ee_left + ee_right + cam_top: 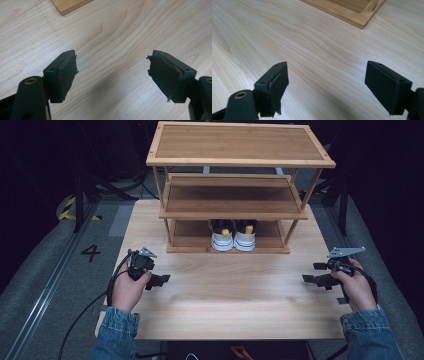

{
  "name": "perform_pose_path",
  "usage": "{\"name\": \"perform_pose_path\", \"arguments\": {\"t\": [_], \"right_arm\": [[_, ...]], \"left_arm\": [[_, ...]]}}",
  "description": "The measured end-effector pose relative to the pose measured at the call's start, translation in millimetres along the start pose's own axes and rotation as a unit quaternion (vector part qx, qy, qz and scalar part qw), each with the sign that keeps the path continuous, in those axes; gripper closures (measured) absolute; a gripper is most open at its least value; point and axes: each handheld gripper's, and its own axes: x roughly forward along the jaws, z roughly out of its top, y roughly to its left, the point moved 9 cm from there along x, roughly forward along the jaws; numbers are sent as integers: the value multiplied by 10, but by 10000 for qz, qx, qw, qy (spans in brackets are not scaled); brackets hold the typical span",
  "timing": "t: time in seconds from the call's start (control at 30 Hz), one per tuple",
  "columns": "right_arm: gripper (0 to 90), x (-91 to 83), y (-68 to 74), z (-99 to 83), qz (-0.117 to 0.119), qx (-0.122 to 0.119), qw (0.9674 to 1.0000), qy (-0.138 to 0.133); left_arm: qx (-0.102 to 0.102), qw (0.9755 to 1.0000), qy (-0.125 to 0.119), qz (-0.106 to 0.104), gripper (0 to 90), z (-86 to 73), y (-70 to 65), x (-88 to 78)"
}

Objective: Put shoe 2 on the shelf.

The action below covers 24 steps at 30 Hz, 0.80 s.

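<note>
Both grippers, left [159, 281] and right [311, 274], are hovering empty, jaws apart, probably wanting level retreat from shelved sneakers [233, 236].

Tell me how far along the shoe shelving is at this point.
Done, by the look of it: the pair of shoes stands side by side on the bottom shelf of the wooden rack. In hand: nothing. The left gripper and right gripper are both open and empty, low over the table, well apart from the rack. Left: no other shoes are in sight, so probably little or nothing.
</note>
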Motion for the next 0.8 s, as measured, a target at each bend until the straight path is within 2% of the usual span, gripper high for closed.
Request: {"name": "perform_pose_path", "arguments": {"t": [0.07, 0.13, 0.17, 0.27, 0.33, 0.43, 0.57, 0.63, 0.73, 0.8], "right_arm": [[186, 30, -27, -57, 1, -224, 9997, 67], [184, 69, -61, -113, 48, -325, 9994, 128], [171, 90, -79, -149, 91, -328, 9993, 145], [165, 129, -145, -182, -63, -278, 9996, 41], [162, 165, -175, -173, -167, -279, 9994, -115], [162, 198, -203, -176, -294, -383, 9987, -132], [164, 231, -221, -131, -312, -214, 9976, -588], [165, 257, -216, -129, -347, -228, 9973, -601], [166, 302, -200, -132, -438, -256, 9976, -479], [166, 312, -191, -122, -453, -264, 9974, -492]], "left_arm": [[12, 10000, -30, -27, 229, -3, 11, 5], [56, 9999, -98, -24, 229, 2, 32, 0], [90, 9998, -151, -16, 229, 11, 44, -4], [241, 9990, -362, 80, 228, 23, 96, -12], [345, 9987, -356, 124, 220, 2, 125, 2], [285, 9986, -447, 66, 219, -4, 132, 30], [192, 9983, -549, -20, 215, -5, 136, 89], [150, 9988, -471, -10, 214, -19, 139, 112], [128, 9992, -371, 120, 198, -39, 161, 141], [107, 9992, -344, 191, 185, -50, 176, 153]]}}
